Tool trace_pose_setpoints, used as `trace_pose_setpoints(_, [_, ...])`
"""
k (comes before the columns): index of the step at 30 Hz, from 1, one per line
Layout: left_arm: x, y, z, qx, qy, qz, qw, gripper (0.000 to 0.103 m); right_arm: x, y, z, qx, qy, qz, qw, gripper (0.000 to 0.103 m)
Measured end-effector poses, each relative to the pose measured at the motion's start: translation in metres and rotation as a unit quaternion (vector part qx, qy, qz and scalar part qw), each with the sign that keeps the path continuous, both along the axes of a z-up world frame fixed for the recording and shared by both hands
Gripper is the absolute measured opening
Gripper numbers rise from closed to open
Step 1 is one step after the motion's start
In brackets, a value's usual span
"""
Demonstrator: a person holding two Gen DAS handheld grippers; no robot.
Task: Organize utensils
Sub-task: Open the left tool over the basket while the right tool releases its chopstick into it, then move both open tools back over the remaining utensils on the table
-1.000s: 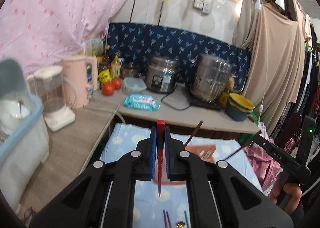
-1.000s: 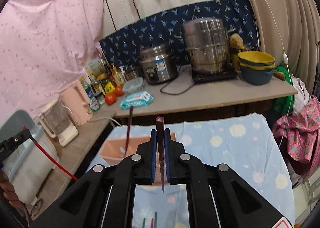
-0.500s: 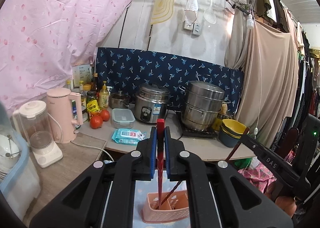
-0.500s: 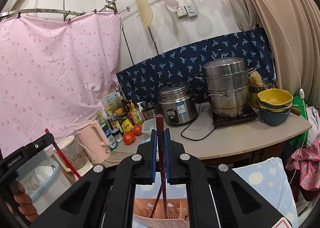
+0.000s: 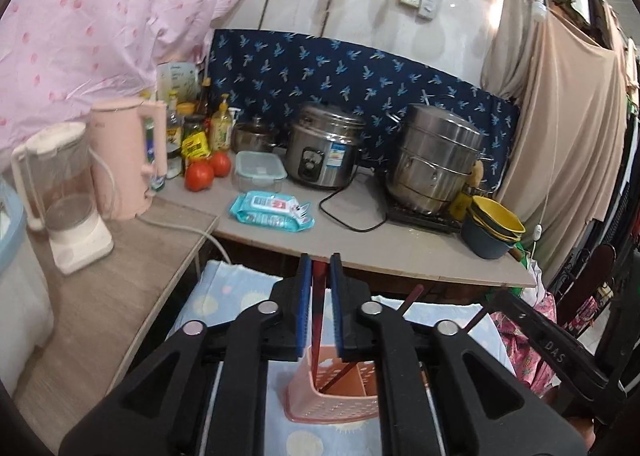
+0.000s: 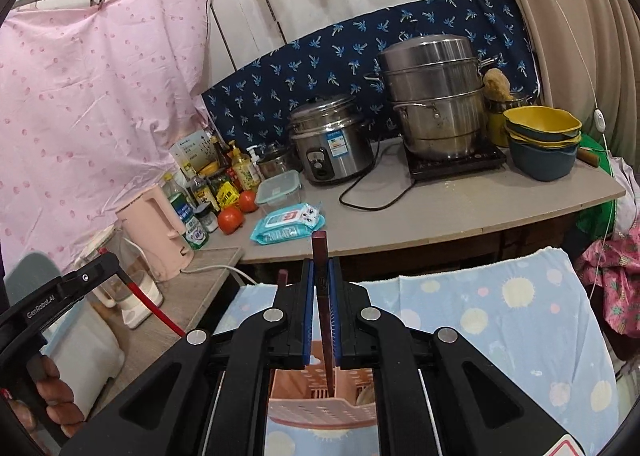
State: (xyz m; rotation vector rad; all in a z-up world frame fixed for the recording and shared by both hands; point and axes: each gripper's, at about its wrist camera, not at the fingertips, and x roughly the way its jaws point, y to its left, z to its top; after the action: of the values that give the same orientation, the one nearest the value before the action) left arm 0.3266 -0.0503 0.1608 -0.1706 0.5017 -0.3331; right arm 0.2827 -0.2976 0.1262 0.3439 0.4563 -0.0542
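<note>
A pink perforated utensil basket [image 5: 334, 402] stands on a blue dotted cloth [image 6: 500, 320]; it also shows in the right wrist view [image 6: 320, 402]. My left gripper [image 5: 320, 268] is shut on a red chopstick [image 5: 318, 320] whose lower end reaches into the basket. My right gripper [image 6: 321, 272] is shut on a dark brown chopstick [image 6: 325, 316] with its tip inside the basket. Another dark chopstick [image 5: 410, 298] leans in the basket. The left gripper with its red chopstick [image 6: 154, 308] shows at the left of the right wrist view.
A counter [image 6: 420, 216] behind the cloth holds a rice cooker [image 6: 334, 140], a steamer pot [image 6: 436, 96], stacked bowls [image 6: 544, 144], a wipes pack [image 6: 286, 226], tomatoes [image 6: 231, 218], bottles, a pink kettle [image 5: 128, 160] and a blender [image 5: 70, 196].
Both wrist views have tilted downward, so the basket sits higher in frame. Both chopsticks stay gripped and point into the basket.
</note>
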Motion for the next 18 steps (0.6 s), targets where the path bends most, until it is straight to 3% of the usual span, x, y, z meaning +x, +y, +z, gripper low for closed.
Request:
trace_pose_setpoints(2, [-0.007,0.005,-0.001,-0.003,-0.001,0.013,0.9999,0.046,-0.008,-0.003,-0.001,-0.006,-0.004,-0.012,1.000,0.025])
trace_pose_setpoints(3, [-0.011,0.008,0.000,-0.003,-0.006,0.018,0.9998,0.048,-0.012,-0.004,0.000,-0.006,-0.007,-0.015,1.000,0.030])
trace_pose_setpoints(4, [-0.016,0.010,0.001,0.001,-0.010,0.022,0.9997,0.048,-0.018,-0.006,0.001,-0.006,-0.011,-0.021,1.000,0.035])
trace_pose_setpoints(11, [-0.049,0.026,-0.006,0.017,0.001,0.030,0.9994,0.048,-0.058,-0.007,0.002,-0.006,-0.013,-0.024,1.000,0.041])
trace_pose_setpoints(18, [-0.087,0.036,-0.028,0.027,0.025,0.025,0.9990,0.048,-0.102,0.004,-0.019,-0.020,0.017,-0.020,0.999,0.041])
